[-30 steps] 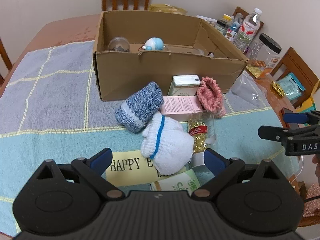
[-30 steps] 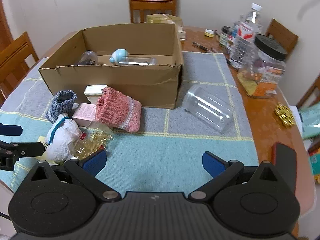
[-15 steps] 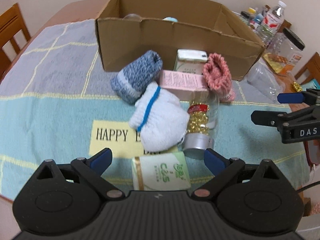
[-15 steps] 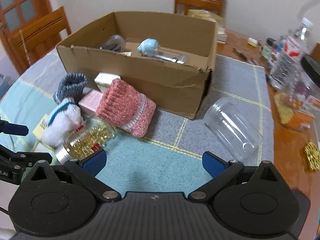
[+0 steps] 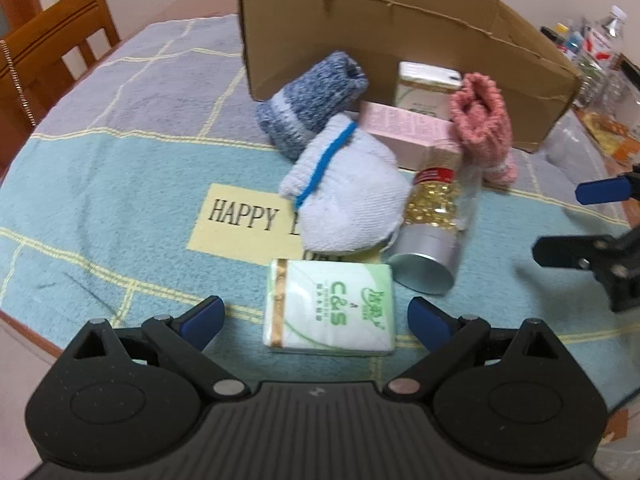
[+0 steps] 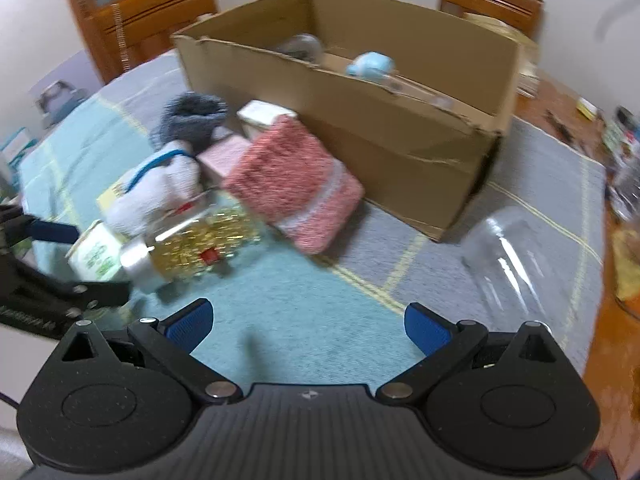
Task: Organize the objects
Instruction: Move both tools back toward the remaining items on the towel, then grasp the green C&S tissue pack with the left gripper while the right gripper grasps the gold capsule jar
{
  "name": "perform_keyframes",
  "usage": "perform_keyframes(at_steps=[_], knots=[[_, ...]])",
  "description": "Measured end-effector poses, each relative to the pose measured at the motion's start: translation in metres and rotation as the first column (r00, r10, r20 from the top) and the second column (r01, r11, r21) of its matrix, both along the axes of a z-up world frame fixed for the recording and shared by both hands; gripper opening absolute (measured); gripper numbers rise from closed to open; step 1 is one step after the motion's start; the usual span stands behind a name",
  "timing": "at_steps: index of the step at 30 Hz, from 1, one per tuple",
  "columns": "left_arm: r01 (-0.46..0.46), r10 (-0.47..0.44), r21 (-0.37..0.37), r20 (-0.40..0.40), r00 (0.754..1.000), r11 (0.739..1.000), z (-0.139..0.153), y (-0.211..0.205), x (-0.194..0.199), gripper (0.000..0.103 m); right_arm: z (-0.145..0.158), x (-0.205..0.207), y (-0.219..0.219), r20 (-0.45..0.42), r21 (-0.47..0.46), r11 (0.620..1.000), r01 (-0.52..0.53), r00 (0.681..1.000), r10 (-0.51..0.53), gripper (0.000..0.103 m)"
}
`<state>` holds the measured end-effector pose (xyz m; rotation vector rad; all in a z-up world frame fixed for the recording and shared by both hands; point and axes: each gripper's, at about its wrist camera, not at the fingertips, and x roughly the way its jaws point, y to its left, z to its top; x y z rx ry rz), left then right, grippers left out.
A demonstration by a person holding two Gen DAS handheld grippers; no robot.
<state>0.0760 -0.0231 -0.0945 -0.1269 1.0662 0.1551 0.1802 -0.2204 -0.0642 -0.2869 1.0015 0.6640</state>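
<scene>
Since the earlier frames both grippers are coming lower and closer to the pile, and the green tissue pack [image 5: 330,308], before half hidden under the left gripper [image 5: 316,318], is now lying fully in view between its blue fingers [image 5: 200,320].

The right wrist view is blurring strongly, so the things inside the cardboard box [image 6: 360,92] are hard to make out; only a pale blue round shape [image 6: 370,65] and a grey one are showing. In the left wrist view the box wall is hiding its inside completely. The yellow card [image 5: 244,220] is reading "HAPPY", the rest being covered by the white sock [image 5: 348,196].

The pile is sitting on the blue-green cloth of the table [image 5: 100,184], just in front of the box. The white sock with a blue stripe is leaning on the blue-grey sock [image 5: 312,96]. Beside it a clear bottle of yellow capsules [image 5: 434,216] is lying on its side, silver cap toward the camera. Behind are lying a pink box [image 5: 400,130], a small white box [image 5: 426,88] and a pink knitted sock [image 5: 482,128].

The left gripper is hovering low, fingers spread wide, gripping nothing. The right gripper [image 6: 310,326] is hovering over bare cloth, fingers also spread apart and empty. A clear plastic jar [image 6: 520,256] is lying near it on the right.
</scene>
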Motion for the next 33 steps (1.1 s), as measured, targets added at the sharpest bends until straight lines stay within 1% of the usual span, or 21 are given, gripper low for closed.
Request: perform_keyframes(at_steps=[6,10,15,20,23,29,33], knots=[[-0.047,0.048,0.048,-0.014,0.999,0.998,-0.002,0.013,-0.005,0.098,0.003,-0.005,0.015,0.005,0.030,0.992,-0.123,0.992,0.123,0.103],[-0.073,0.075,0.061,-0.021,0.997,0.995,-0.004,0.024,-0.004,0.098,0.005,-0.010,0.033,0.018,0.045,0.978,-0.204,0.979,0.204,0.103],[-0.090,0.092,0.073,-0.014,0.996,0.993,-0.003,0.038,-0.006,0.098,0.003,-0.009,0.058,0.024,0.047,0.961,-0.273,0.962,0.272,0.103],[-0.088,0.089,0.060,-0.012,0.996,0.994,-0.004,0.048,-0.005,0.098,-0.001,-0.007,0.075,0.049,0.021,0.956,-0.292,0.955,0.291,0.103],[-0.082,0.083,0.054,-0.008,0.997,0.995,-0.004,0.049,-0.006,0.098,-0.003,-0.004,0.080,0.038,0.031,0.954,-0.299,0.954,0.298,0.103],[-0.076,0.076,0.037,-0.001,0.997,0.996,-0.005,0.056,-0.007,0.098,-0.004,-0.006,0.088,0.029,0.021,0.951,-0.307,0.951,0.307,0.103],[-0.059,0.059,0.034,0.005,0.998,0.998,-0.004,0.057,-0.007,0.098,0.001,-0.017,0.089,0.001,0.015,0.938,-0.347,0.938,0.347,0.103]])
